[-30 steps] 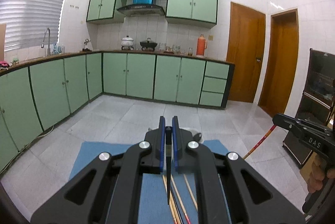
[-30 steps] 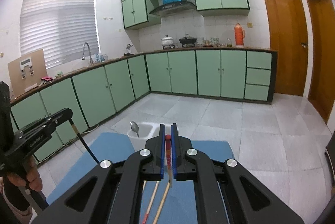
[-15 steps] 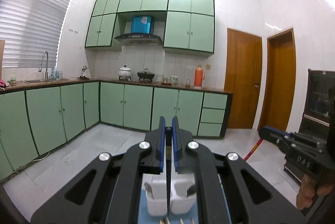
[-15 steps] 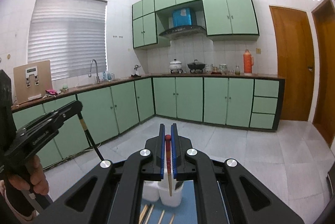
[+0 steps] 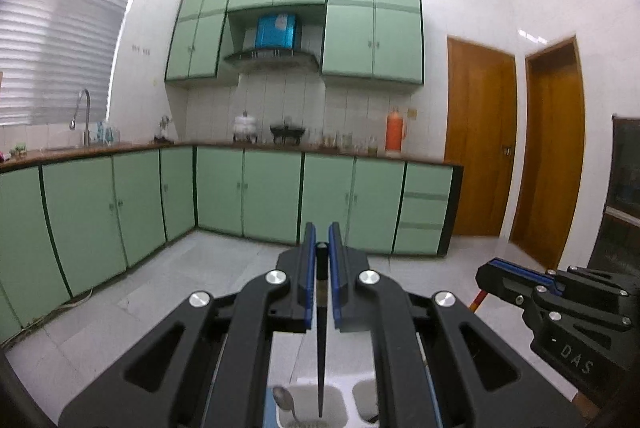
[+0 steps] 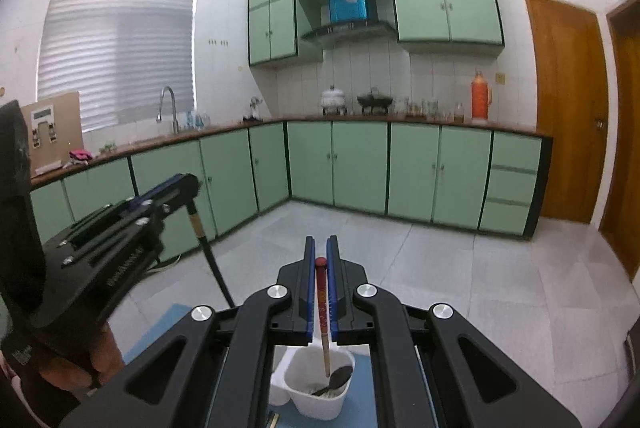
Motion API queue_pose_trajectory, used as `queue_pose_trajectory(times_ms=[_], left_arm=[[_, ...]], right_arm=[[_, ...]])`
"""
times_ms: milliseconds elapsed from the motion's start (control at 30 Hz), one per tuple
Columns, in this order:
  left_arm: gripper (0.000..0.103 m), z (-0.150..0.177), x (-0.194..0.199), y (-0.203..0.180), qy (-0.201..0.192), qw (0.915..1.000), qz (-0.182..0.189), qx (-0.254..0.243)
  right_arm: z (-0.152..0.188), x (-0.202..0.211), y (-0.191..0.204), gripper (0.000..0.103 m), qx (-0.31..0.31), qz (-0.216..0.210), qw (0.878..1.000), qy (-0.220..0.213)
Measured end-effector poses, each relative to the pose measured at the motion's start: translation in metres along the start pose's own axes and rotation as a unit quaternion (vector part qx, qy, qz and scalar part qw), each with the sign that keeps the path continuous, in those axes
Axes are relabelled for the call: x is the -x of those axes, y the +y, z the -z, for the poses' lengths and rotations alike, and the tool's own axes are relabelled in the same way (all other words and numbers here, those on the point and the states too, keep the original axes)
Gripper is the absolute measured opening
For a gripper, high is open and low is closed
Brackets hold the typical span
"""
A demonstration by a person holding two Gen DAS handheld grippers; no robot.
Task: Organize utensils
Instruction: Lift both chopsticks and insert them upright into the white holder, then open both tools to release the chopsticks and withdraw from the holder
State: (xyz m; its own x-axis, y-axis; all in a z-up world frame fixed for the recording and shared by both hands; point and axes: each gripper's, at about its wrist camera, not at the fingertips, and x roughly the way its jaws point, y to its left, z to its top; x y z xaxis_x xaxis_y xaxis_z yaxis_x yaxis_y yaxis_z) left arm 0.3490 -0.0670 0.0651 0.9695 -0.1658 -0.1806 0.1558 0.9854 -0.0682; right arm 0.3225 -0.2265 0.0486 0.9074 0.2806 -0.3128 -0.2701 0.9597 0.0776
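Observation:
My left gripper (image 5: 319,240) is shut on a black chopstick (image 5: 321,348) that hangs point down over the left cup of a white utensil holder (image 5: 338,388). A metal spoon (image 5: 283,398) leans in that cup. My right gripper (image 6: 320,252) is shut on a red-topped wooden chopstick (image 6: 323,316), its tip inside the right cup of the holder (image 6: 320,384), beside a dark spoon (image 6: 338,378). The left gripper and its black chopstick (image 6: 208,256) also show at the left of the right wrist view.
The holder stands on a blue mat (image 6: 176,316) on the grey tiled floor (image 6: 480,268). Green kitchen cabinets (image 5: 272,195) run along the far walls. Two wooden doors (image 5: 480,139) are at the right. A dark cabinet (image 5: 624,187) stands at far right.
Both grippers have lifted and tilted up from the mat, each with a chopstick. The chopstick tips now hang over or in the holder's cups, which have come closer below.

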Motion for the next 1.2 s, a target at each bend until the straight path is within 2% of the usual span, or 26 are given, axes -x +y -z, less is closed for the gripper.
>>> queue_pose_trajectory(times_ms=[67,300,367,400,533,633,700,767,833,867,1033,1200], left_arm=[[0.006,0.012,-0.010,0.000,0.024,0.9997,0.000,-0.002],[0.008,0.044,-0.017,0.011,0.065,0.9978,-0.004,-0.007],[0.025,0.047,-0.013,0.016,0.068,0.9977,-0.003,-0.002],[0.028,0.048,-0.010,0.019,0.066,0.9978,-0.002,0.001],[0.040,0.045,0.005,0.027,0.056,0.9984,-0.001,0.006],[0.051,0.042,0.028,0.036,0.044,0.9989,-0.005,0.016],[0.058,0.042,0.040,0.041,0.035,0.9991,-0.009,0.023],[0.068,0.045,0.056,0.044,0.028,0.9992,-0.012,0.025],[0.073,0.052,0.073,0.046,0.027,0.9992,-0.014,0.025],[0.078,0.059,0.083,0.047,0.027,0.9992,-0.015,0.027],[0.081,0.098,0.121,0.045,0.051,0.9983,-0.015,0.023],[0.081,0.146,0.145,0.040,0.105,0.9942,-0.019,0.014]], right_arm=[[0.010,-0.010,-0.002,0.005,-0.005,-0.009,1.000,0.011],[0.036,-0.022,-0.002,0.006,-0.001,-0.022,0.999,0.041],[0.042,-0.021,-0.004,0.006,-0.005,-0.027,0.999,0.046],[0.044,-0.020,-0.005,0.007,-0.007,-0.027,0.999,0.046],[0.046,-0.008,-0.009,0.019,-0.012,-0.022,0.999,0.036],[0.047,0.011,-0.014,0.038,-0.020,-0.009,1.000,0.020],[0.049,0.024,-0.018,0.043,-0.025,-0.002,1.000,0.009],[0.056,0.042,-0.021,0.056,-0.033,0.010,0.999,-0.004],[0.063,0.054,-0.023,0.062,-0.040,0.020,0.999,-0.014],[0.069,0.064,-0.023,0.064,-0.043,0.023,0.999,-0.017],[0.108,0.097,-0.019,0.069,-0.060,0.037,0.997,-0.018],[0.158,0.116,-0.007,0.069,-0.066,0.057,0.996,0.013]])
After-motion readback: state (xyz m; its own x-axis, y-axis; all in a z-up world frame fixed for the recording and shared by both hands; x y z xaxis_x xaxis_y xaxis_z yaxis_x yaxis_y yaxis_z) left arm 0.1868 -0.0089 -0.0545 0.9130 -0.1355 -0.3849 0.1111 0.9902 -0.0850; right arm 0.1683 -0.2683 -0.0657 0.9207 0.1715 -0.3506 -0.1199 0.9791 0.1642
